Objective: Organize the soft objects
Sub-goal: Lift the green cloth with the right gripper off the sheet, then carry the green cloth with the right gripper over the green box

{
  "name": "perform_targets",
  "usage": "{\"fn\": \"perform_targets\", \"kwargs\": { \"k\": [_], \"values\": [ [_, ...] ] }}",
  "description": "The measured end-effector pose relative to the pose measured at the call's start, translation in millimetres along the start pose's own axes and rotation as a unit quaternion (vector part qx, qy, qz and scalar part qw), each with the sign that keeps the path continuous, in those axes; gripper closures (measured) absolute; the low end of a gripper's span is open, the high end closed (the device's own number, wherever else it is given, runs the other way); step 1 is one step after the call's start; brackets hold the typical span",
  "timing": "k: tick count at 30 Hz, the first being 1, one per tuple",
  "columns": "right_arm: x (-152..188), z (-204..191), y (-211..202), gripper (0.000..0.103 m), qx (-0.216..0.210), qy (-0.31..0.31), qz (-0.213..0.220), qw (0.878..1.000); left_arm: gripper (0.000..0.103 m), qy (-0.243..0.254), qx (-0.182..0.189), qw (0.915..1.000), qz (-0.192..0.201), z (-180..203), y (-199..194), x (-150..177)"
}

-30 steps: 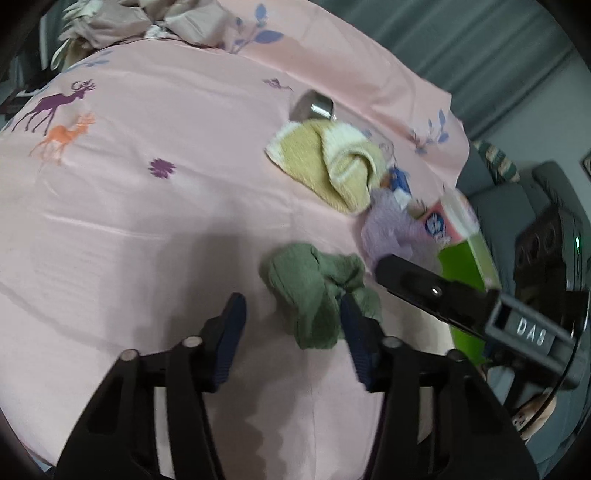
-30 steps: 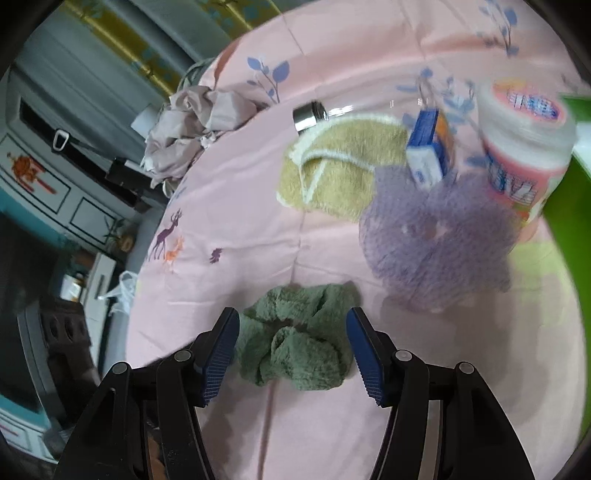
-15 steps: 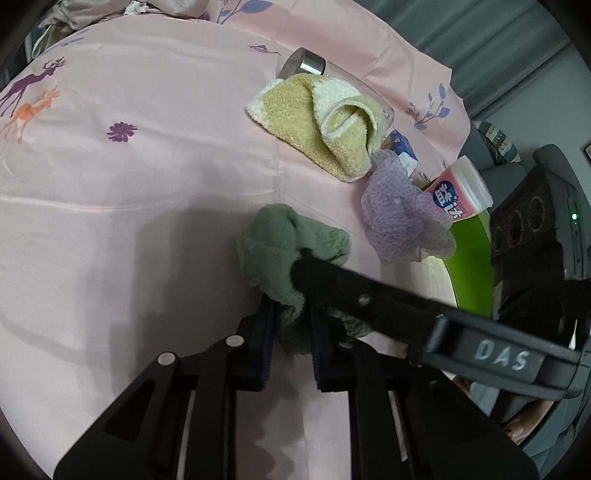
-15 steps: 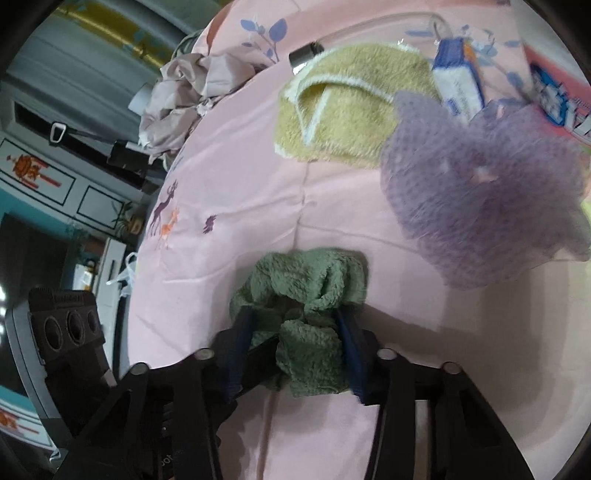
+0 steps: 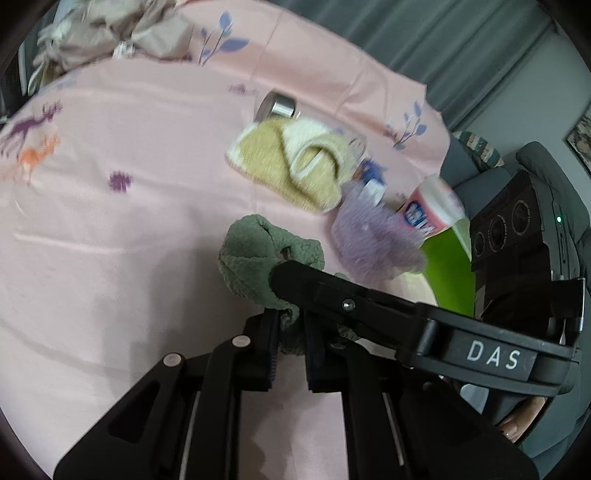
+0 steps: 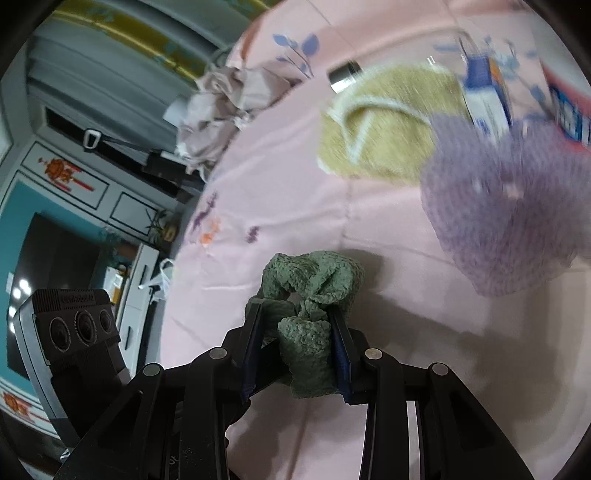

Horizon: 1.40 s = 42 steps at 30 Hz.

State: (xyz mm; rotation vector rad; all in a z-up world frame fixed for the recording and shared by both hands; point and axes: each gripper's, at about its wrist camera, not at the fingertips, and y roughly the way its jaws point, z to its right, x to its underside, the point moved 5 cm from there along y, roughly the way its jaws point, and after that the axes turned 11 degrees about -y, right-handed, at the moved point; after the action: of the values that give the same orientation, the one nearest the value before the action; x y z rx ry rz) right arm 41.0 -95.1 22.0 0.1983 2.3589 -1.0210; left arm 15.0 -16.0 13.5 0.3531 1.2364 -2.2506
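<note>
A crumpled green cloth [image 5: 258,258] [image 6: 314,280] lies on the pink sheet [image 5: 110,221], and both grippers grip it. My left gripper [image 5: 291,321] is shut on its near lower fold. My right gripper [image 6: 295,325] has the cloth's bunched end between its blue pads, which press on it while the jaws are still closing. In the left wrist view one right finger [image 5: 351,302] crosses over the cloth from the right. A yellow towel [image 5: 295,170] [image 6: 384,136] and a purple mesh pouf [image 5: 373,240] [image 6: 509,206] lie beyond.
A pink-lidded tub [image 5: 432,210], a small blue-and-white box [image 5: 373,177] and a metal-capped bottle [image 5: 279,105] sit by the towel. A bright green container [image 5: 450,273] stands at the bed's right edge. Crumpled beige fabric [image 5: 110,33] lies at the far corner.
Both grippers stood open around the green cloth a second ago. They have since closed on it, bunching it up between them.
</note>
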Motion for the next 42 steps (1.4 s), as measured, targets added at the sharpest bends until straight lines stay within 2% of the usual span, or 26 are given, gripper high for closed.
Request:
{"fn": "perform_targets", "kwargs": {
  "k": [10, 15, 20, 27, 32, 38, 42],
  "values": [
    [-20.2, -37.4, -51.6, 0.066, 0.003, -0.073, 0.094, 0.993, 0.097, 0.053, 0.037, 0.9936, 0.093, 39.8, -43.5, -8.7],
    [-28.1, -46.9, -90.5, 0.066, 0.016, -0.100, 0.140, 0.985, 0.097, 0.078, 0.064, 0.9881, 0.116, 69.5, -59.8, -13.8],
    [-31.4, -39.6, -135.7, 0.066, 0.030, -0.098, 0.183, 0.978, 0.097, 0.109, 0.087, 0.9817, 0.130, 110.2, -66.5, -14.0],
    [-32.4, -14.5, -195.6, 0.066, 0.066, -0.077, 0.233, 0.967, 0.097, 0.156, 0.121, 0.9728, 0.121, 170.4, -55.6, -9.1],
    [-27.6, 14.1, -228.2, 0.066, 0.098, -0.048, 0.252, 0.962, 0.097, 0.181, 0.139, 0.9690, 0.095, 208.0, -33.3, -2.8],
    [-22.5, 51.0, -251.9, 0.066, 0.141, -0.007, 0.265, 0.954, 0.097, 0.206, 0.149, 0.9654, 0.059, 243.5, -1.0, 9.5],
    [-17.8, 81.5, -261.7, 0.066, 0.152, 0.034, 0.270, 0.950, 0.097, 0.212, 0.151, 0.9649, 0.033, 256.7, 20.5, 16.8]
  ]
}}
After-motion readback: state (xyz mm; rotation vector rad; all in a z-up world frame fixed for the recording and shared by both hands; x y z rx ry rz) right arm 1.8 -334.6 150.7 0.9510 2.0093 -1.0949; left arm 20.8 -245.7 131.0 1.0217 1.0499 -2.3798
